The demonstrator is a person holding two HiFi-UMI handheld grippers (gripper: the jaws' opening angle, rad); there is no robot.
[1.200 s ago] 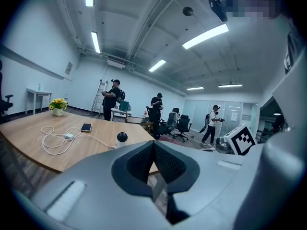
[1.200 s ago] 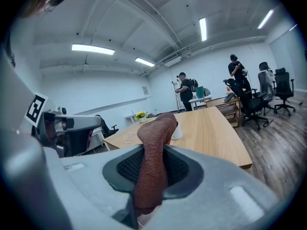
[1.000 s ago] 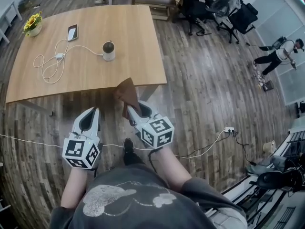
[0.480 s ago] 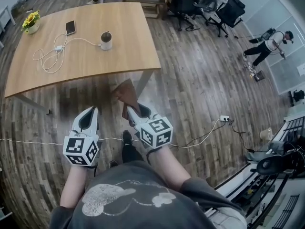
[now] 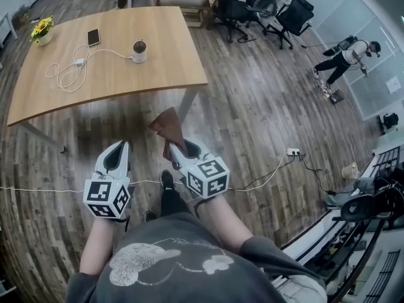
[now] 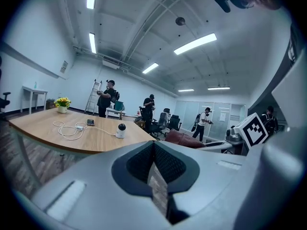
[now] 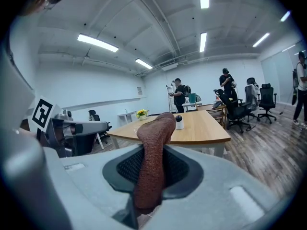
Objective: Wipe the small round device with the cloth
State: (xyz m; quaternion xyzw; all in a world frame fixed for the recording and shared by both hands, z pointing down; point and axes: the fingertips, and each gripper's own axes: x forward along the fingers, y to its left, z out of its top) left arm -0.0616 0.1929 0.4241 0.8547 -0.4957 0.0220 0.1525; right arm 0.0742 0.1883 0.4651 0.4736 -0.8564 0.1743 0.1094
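Note:
The small round white device (image 5: 139, 51) with a dark top stands on the wooden table (image 5: 170, 68), also seen as the device (image 6: 122, 130) in the left gripper view and the device (image 7: 179, 122) in the right gripper view. A brown cloth (image 5: 168, 127) sticks up from my right gripper (image 5: 177, 151), which is shut on the cloth (image 7: 152, 159). My left gripper (image 5: 117, 158) is held beside it, jaws closed together with nothing in them. Both grippers hang over the floor, well short of the table.
On the table lie a white cable with charger (image 5: 69, 73), a phone (image 5: 93, 37) and a pot of yellow flowers (image 5: 41, 30). Office chairs (image 5: 265, 8) stand beyond the table. A person (image 5: 344, 54) is at the far right. A white cable (image 5: 265, 178) crosses the floor.
The view has drawn back from the table, which now sits higher and smaller in the head view. Both grippers keep their pose, the cloth still held.

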